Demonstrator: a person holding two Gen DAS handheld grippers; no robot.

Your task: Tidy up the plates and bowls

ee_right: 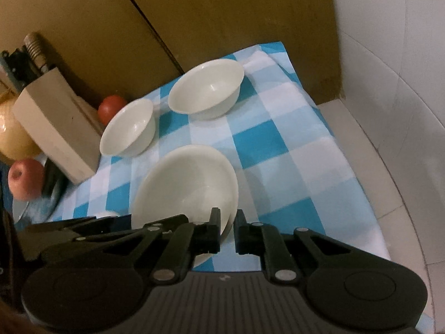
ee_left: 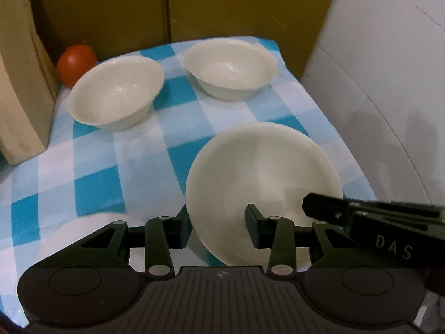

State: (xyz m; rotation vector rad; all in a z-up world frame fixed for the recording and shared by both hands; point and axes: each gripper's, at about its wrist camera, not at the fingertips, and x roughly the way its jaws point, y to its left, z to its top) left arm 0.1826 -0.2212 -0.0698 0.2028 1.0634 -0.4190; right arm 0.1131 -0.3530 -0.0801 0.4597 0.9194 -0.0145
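Left gripper (ee_left: 218, 224) clamped on near bowl (ee_left: 264, 183) rim; right gripper (ee_right: 228, 229) pinches opposite rim.

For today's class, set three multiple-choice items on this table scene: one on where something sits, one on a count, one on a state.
1. Where is the tomato?
A. behind the left far bowl, beside the wooden block
B. inside the near bowl
C. on the floor

2. How many white bowls are in view?
A. one
B. three
C. five

3. What is the right gripper doing?
A. hanging open above the cloth
B. gripping the tomato
C. shut on the near bowl

Answers: 1 A, it peeks out between block and bowl. 2 B, two far, one near. 3 C, its fingers pinch the rim.
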